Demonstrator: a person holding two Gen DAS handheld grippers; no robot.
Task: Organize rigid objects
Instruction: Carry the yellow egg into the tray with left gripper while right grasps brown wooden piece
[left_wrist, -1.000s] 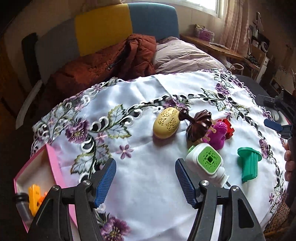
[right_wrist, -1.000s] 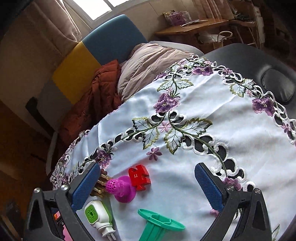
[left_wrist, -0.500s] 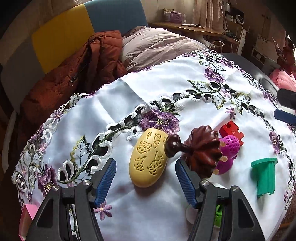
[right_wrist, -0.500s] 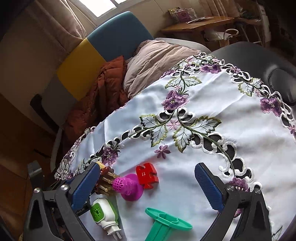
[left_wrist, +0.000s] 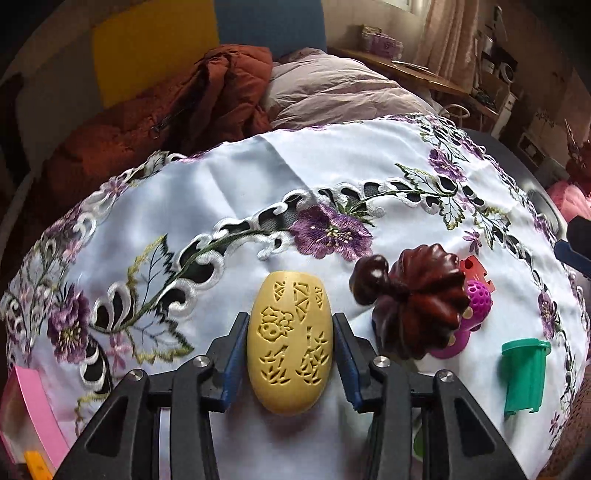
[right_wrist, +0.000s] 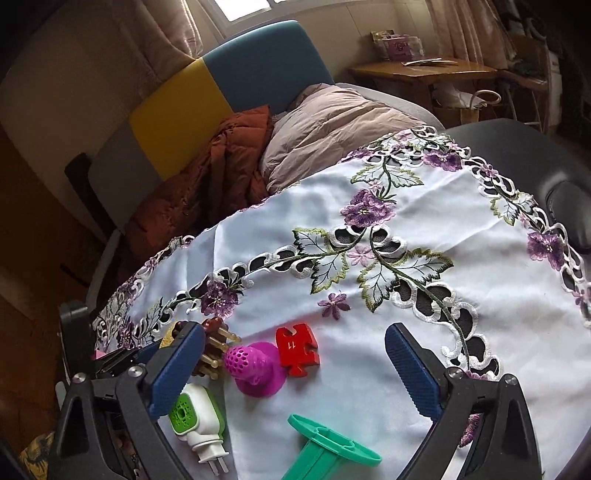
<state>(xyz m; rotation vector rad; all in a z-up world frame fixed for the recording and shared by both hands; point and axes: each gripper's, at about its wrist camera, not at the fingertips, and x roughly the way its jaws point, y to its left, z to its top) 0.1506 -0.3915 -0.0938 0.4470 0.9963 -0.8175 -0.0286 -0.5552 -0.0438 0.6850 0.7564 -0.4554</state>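
Left gripper (left_wrist: 290, 349): I see its pads flanking the yellow carved oval (left_wrist: 290, 343), seemingly clamped.
Right gripper (right_wrist: 295, 373): spread wide, holding nothing.
Oval's place: on the embroidered cloth (left_wrist: 240, 184), near centre.
Risk: smooth rounded sides may squirt out; brown wooden massager (left_wrist: 413, 302) just right could be knocked.

Matt yellow plastic egg (left_wrist: 290, 341) w/ carved cutouts, glossy dark wood massager (left_wrist: 419, 308), smooth green plastic spool (right_wrist: 325, 452), satiny embroidered tablecloth (right_wrist: 369, 258), ribbed blue rubbery fingers (right_wrist: 412, 365).
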